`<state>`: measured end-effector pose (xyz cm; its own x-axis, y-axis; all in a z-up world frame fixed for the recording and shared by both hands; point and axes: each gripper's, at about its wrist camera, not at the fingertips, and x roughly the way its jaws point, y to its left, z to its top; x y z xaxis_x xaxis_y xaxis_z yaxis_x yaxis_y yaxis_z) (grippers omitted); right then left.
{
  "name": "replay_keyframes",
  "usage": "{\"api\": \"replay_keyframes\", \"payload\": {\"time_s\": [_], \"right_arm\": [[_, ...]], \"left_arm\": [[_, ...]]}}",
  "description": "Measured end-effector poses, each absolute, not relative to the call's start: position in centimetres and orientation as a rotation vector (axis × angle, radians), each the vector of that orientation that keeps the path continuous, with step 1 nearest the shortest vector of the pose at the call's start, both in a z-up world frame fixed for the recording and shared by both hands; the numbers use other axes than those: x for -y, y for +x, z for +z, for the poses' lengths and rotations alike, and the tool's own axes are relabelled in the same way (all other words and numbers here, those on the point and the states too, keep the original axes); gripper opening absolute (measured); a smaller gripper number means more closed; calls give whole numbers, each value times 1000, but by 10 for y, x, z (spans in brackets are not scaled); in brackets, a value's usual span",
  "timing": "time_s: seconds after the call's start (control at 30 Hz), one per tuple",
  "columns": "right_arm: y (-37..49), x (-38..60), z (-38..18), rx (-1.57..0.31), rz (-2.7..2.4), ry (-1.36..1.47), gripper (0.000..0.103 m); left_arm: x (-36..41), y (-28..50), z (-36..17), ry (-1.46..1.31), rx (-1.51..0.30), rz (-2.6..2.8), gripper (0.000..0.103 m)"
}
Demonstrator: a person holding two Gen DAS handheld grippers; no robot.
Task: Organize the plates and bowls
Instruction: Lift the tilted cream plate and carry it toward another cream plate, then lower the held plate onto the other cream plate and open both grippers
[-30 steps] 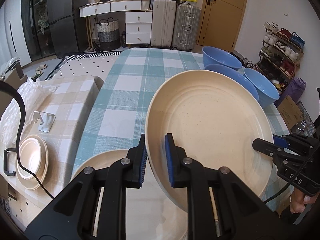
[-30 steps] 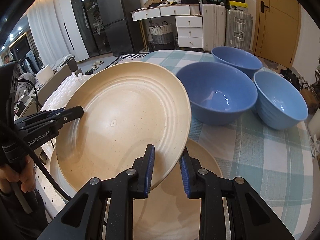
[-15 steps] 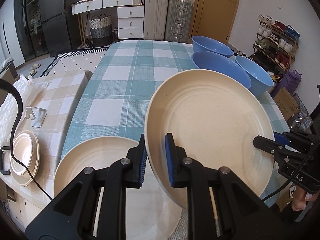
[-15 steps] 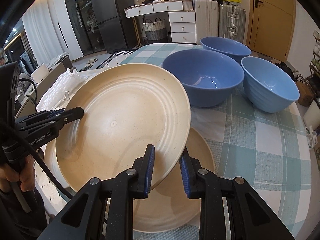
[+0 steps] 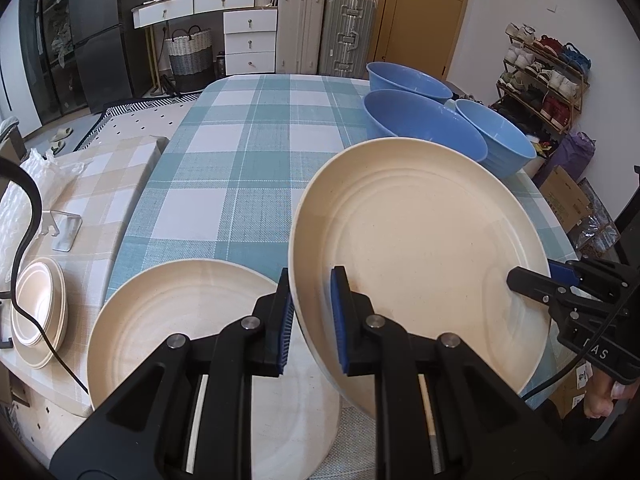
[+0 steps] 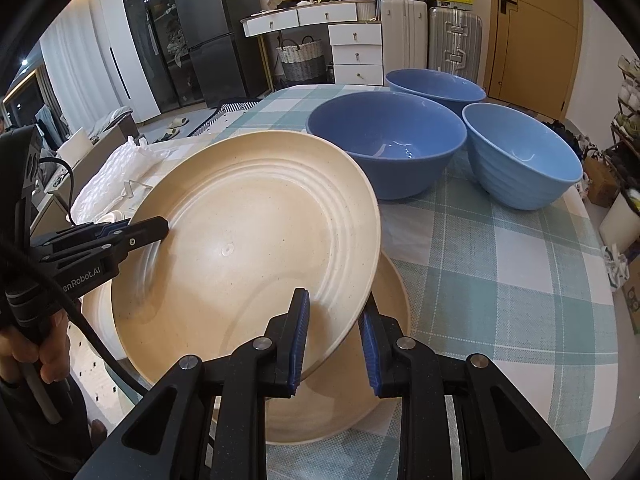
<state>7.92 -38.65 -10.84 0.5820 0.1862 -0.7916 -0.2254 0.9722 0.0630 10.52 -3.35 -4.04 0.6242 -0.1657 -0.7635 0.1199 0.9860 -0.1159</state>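
— What's on the checked table [image 5: 256, 160]?
— One plate [image 5: 192, 320] lying flat, three blue bowls [image 6: 386, 148] far back.
— And the grippers?
— The left gripper [image 5: 310, 320] and right gripper [image 6: 334, 344] both pinch a tilted plate [image 6: 248, 248] over it.

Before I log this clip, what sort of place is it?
Most likely a lived-in home: a checked-cloth dining table, a shoe rack by the door, suitcases stacked against the wall, and a dark fridge.

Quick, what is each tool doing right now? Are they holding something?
Left tool: shut on the rim of the raised cream plate.
Right tool: shut on the opposite rim of that same plate.
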Motion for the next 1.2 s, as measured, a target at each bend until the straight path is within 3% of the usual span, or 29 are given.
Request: {"api": "replay_keyframes", "payload": {"time_s": [1.2], "right_arm": [[57,412,-129,-952,189,-42,25]], "left_arm": [[62,102,-75,-33,-916,-219,15]]}}
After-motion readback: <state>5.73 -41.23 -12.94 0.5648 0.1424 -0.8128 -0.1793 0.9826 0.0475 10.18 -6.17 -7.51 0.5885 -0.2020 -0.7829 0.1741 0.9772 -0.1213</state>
